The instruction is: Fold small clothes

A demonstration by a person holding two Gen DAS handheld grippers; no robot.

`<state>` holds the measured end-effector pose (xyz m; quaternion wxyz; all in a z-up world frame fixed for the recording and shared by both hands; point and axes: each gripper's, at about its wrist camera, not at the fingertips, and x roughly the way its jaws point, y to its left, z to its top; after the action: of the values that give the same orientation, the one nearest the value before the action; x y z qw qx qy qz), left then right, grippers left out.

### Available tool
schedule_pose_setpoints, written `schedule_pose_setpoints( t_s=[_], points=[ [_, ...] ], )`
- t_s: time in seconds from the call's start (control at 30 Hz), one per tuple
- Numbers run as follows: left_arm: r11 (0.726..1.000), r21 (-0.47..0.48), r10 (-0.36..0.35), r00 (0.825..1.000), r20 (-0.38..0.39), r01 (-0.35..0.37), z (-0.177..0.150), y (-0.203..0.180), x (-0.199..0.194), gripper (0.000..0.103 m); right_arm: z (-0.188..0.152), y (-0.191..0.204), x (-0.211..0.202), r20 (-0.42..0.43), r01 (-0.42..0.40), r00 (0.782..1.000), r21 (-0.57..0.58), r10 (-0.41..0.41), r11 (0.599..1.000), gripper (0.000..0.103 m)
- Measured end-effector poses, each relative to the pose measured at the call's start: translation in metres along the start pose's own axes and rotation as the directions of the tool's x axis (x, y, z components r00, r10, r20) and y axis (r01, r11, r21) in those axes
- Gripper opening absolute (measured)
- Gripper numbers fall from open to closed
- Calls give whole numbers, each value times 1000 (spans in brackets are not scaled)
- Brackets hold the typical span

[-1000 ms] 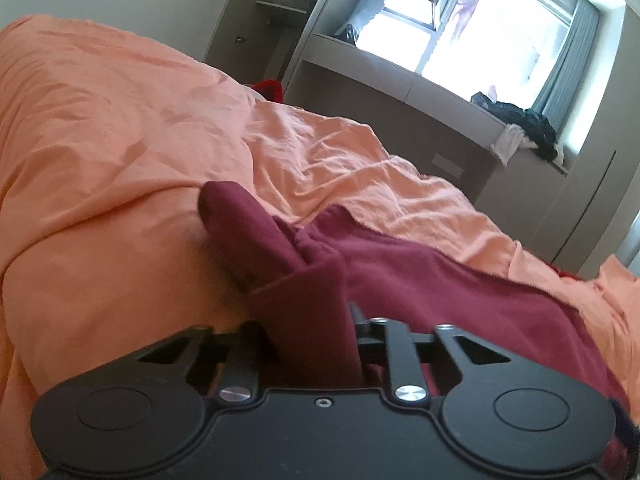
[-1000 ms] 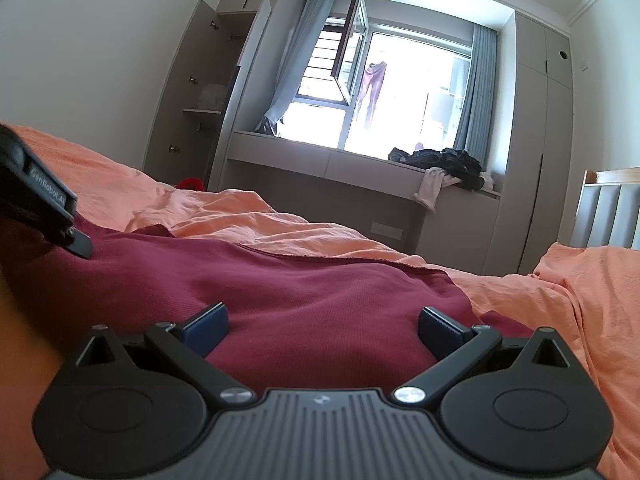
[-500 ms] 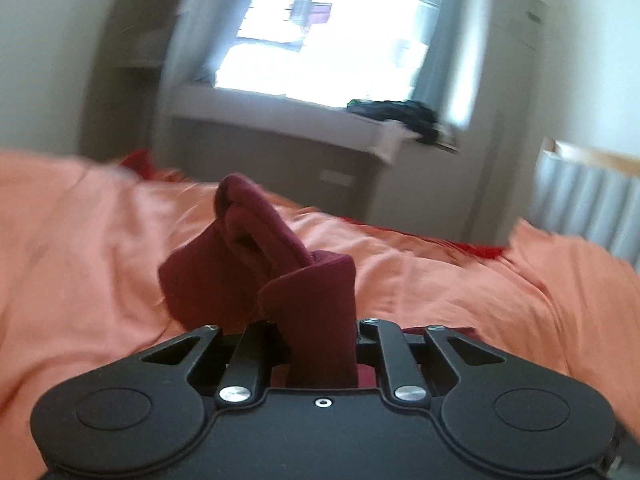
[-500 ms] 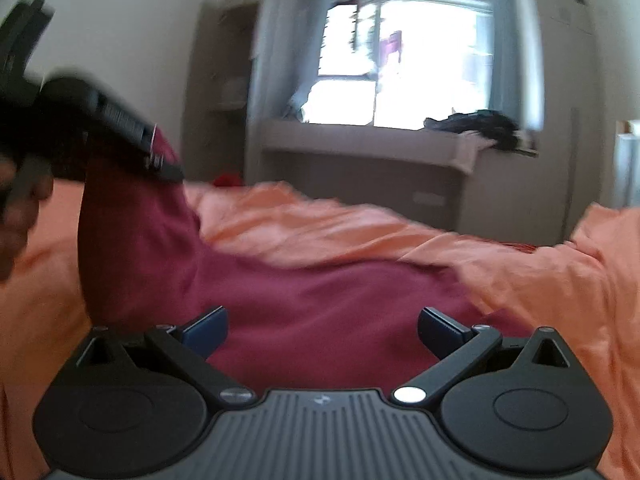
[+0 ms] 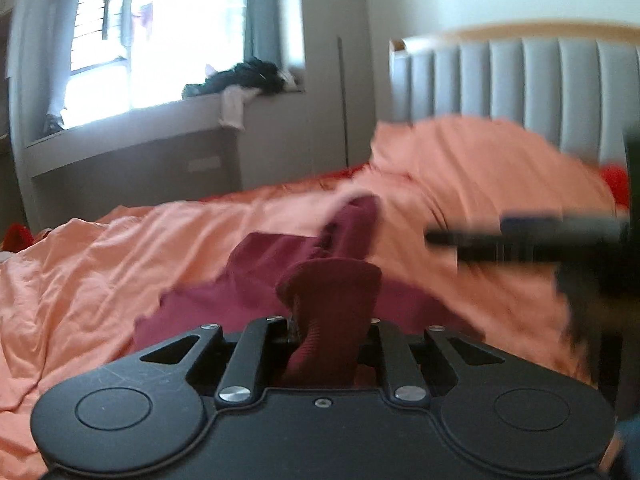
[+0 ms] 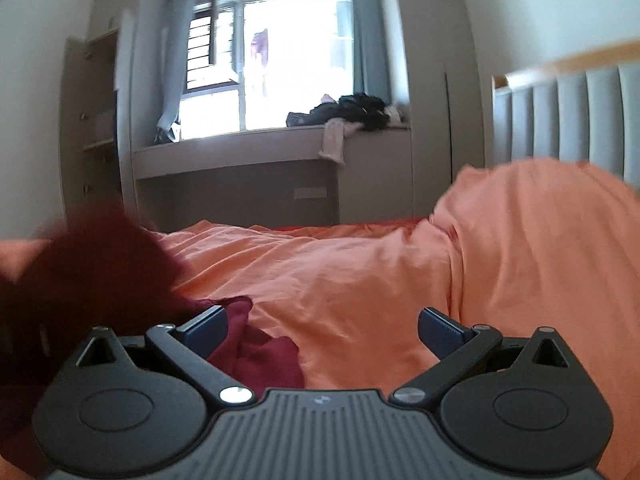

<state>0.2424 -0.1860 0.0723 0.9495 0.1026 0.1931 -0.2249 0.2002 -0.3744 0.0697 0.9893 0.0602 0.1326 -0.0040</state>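
The left gripper [image 5: 328, 344] is clamped on a bunched fold of the maroon garment [image 5: 332, 300], which rises up out of the narrow gap between its jaws. From there the cloth trails away to the left and farther off, lying crumpled on the orange bedsheet [image 5: 100, 272]. The right gripper [image 6: 322, 330] stands with its jaws wide apart and nothing pinched between them; the same garment lies just at its left finger [image 6: 206, 326], piling up blurred at the left edge, while bare sheet fills the space ahead. Far off are a padded grey headboard [image 6: 568, 116] on the right and a window ledge [image 6: 240, 148] carrying dark clothes [image 6: 360, 108].
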Motion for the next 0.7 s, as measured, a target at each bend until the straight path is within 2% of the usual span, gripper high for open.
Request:
schedule_pose_setpoints(
  t_s=[0.07,0.13,0.27,0.33,0.43,0.57,0.7],
  points=[
    [998,54,26,1000,-4,-25,-12,-11,0,19,0,-15,3,-15,-28,999,64,29,998,103],
    [994,100,38,999,5,-38,-21,-17,-5,29,-2,-26,7,-33,-83,996,136,88,987,103],
    [991,128,25,1000,13,-26,-27,-19,-11,43,-8,-44,13,-69,-193,973,289,221,938,103],
    [990,138,26,999,20,-29,-30,-19,-15,49,-10,-43,15,-74,-227,962,321,263,919,103],
    [990,141,19,999,28,-23,-28,-20,-21,56,-10,-38,18,-78,-251,954,317,289,915,103],
    [988,148,27,998,49,-34,-31,-23,-31,59,-13,-33,25,-76,-294,937,353,341,888,103],
    [985,161,42,995,86,-55,-39,-28,-42,57,-15,-27,34,-60,-368,905,388,422,845,103]
  ],
)
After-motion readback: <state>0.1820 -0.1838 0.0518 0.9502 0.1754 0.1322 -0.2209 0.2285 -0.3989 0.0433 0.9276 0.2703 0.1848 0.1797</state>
